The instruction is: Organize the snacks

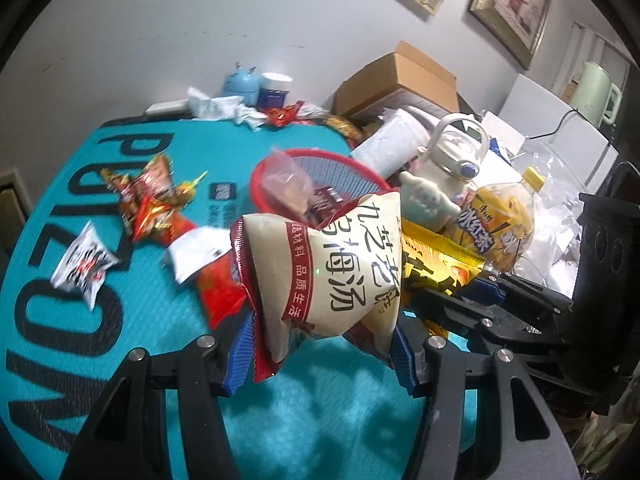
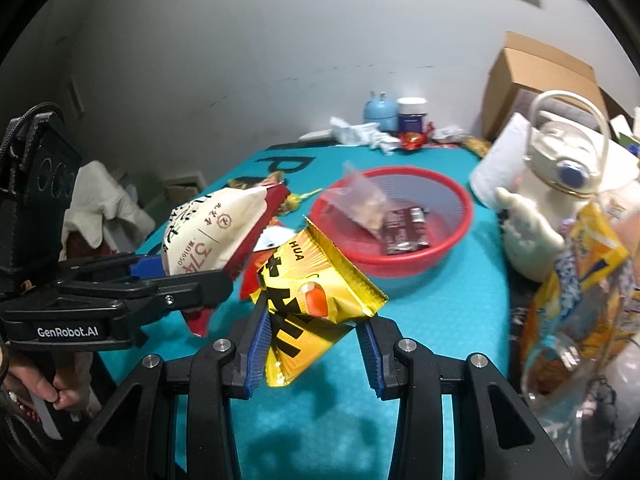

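Snacks, light crinkly pouches, grip best at sealed edges: left tool (image 1: 320,344) clenches cream bag (image 1: 320,268), right tool (image 2: 312,344) gold bag (image 2: 312,300).

Lived-in home room, cluttered. Ahead of the grippers: teal mat (image 2: 420,308) strewn with snack packets (image 1: 154,200), red basket (image 2: 460,216). Beyond: framed picture (image 1: 512,8) on white wall, cardboard box (image 1: 404,76), pale green kettle (image 1: 596,92) far right.

Black tongs (image 2: 312,356), blue ribbed pads (image 2: 256,354), silver screws
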The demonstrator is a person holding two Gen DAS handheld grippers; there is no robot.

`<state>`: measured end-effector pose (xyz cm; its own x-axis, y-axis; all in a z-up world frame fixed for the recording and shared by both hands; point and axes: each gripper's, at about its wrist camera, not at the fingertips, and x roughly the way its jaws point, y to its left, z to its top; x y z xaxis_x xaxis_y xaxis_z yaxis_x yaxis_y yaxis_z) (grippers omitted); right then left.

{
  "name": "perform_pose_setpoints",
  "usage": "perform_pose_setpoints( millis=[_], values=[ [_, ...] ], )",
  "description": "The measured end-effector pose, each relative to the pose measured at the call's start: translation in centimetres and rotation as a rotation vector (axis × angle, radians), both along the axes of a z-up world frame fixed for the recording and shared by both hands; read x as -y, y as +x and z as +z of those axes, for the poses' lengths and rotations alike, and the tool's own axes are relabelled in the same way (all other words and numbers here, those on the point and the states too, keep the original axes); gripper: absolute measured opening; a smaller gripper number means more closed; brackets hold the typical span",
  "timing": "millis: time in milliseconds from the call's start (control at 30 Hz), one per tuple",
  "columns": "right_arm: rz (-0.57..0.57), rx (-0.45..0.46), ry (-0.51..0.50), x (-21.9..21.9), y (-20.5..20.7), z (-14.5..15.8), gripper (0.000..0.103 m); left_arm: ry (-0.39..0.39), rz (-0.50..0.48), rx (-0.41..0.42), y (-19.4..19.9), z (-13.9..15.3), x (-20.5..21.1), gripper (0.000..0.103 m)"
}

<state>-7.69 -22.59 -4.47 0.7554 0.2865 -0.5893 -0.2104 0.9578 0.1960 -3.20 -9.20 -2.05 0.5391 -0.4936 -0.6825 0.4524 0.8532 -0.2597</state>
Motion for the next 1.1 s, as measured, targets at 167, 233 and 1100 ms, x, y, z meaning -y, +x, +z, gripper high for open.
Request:
perform_pose_setpoints(
  millis=[167, 233, 1100],
  values=[
    [-0.054, 0.013, -0.011, 1.4, 0.4, 0.8, 0.040, 0.010, -0.031, 0.022, 1.5, 0.8, 1.4, 0.057],
    [-0.077, 0.011, -0.017, 1.9, 1.0, 1.1, 0.040, 0.014, -0.039, 0.035, 2.2, 1.2, 1.9, 0.057],
    [-0.260, 0.013, -0.075, 4.8, 10.8, 2.6, 0.040, 0.052, -0.092, 0.136, 13.4, 3.2, 7.5, 0.057]
  ],
)
